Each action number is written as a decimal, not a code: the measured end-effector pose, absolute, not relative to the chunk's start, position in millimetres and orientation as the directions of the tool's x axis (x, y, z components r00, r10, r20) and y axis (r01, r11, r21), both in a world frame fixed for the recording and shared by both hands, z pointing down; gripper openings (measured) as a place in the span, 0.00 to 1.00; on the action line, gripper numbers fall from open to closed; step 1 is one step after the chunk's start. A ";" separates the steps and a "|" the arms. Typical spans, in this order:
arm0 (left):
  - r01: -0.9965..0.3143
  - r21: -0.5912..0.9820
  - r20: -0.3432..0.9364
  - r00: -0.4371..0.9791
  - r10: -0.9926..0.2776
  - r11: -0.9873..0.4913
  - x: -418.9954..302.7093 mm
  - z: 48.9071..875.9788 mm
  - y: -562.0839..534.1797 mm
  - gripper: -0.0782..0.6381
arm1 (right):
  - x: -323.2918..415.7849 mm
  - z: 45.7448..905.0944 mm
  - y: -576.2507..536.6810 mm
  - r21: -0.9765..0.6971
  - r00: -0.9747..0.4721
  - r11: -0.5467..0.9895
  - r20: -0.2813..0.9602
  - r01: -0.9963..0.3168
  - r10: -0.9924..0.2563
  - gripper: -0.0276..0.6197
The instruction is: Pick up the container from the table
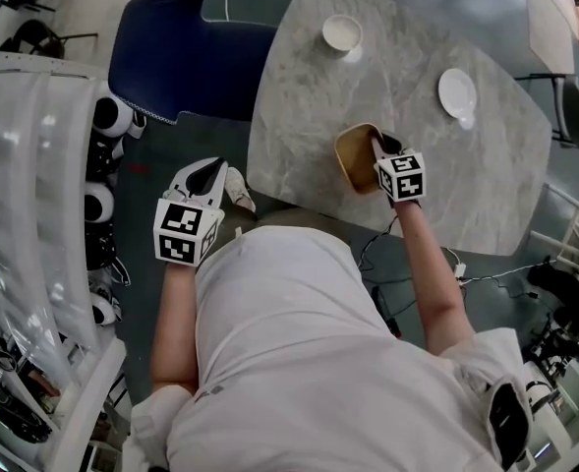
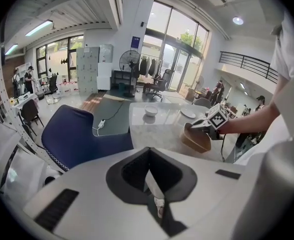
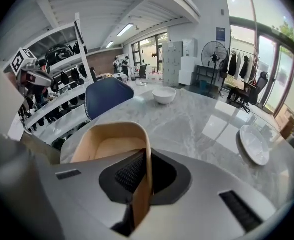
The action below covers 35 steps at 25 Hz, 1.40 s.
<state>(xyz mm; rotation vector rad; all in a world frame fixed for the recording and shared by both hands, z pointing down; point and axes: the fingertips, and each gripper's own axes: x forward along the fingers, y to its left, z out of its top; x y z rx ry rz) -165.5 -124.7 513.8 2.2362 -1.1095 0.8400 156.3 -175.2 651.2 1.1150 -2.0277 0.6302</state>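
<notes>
A tan wooden container with rounded corners sits tilted near the front edge of the grey marble table. My right gripper is shut on the container's right wall. In the right gripper view that thin wall runs straight between the jaws, and the container's hollow opens to the left. The left gripper view shows the container tipped, seemingly just off the tabletop. My left gripper is off the table by the person's left side, jaws together with nothing held.
A white bowl stands at the table's far side and a white plate lies to the right. A dark blue chair stands left of the table. White shelving lines the left. Cables trail on the floor at the right.
</notes>
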 end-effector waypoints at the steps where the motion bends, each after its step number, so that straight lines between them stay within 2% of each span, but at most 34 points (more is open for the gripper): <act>1: -0.821 0.161 0.706 0.484 -0.517 -0.548 -164.2 512.5 -126.6 0.11 | 155.9 645.3 -175.0 -0.065 -0.358 0.502 0.778 -0.863 -0.516 0.06; 16: -0.704 0.171 0.557 0.647 -0.521 -0.690 -145.1 468.1 -159.9 0.11 | 116.2 511.6 -157.9 -0.011 -0.338 0.416 0.602 -0.909 -0.723 0.06; 26: -0.602 0.124 0.385 0.762 -0.520 -0.789 -123.0 396.6 -179.4 0.11 | 83.8 416.8 -136.2 0.018 -0.307 0.351 0.441 -0.936 -0.843 0.06; 35: -0.519 0.070 0.245 0.837 -0.489 -0.852 -115.9 344.5 -178.0 0.11 | 55.7 372.1 -102.1 0.024 -0.282 0.307 0.331 -0.951 -0.900 0.06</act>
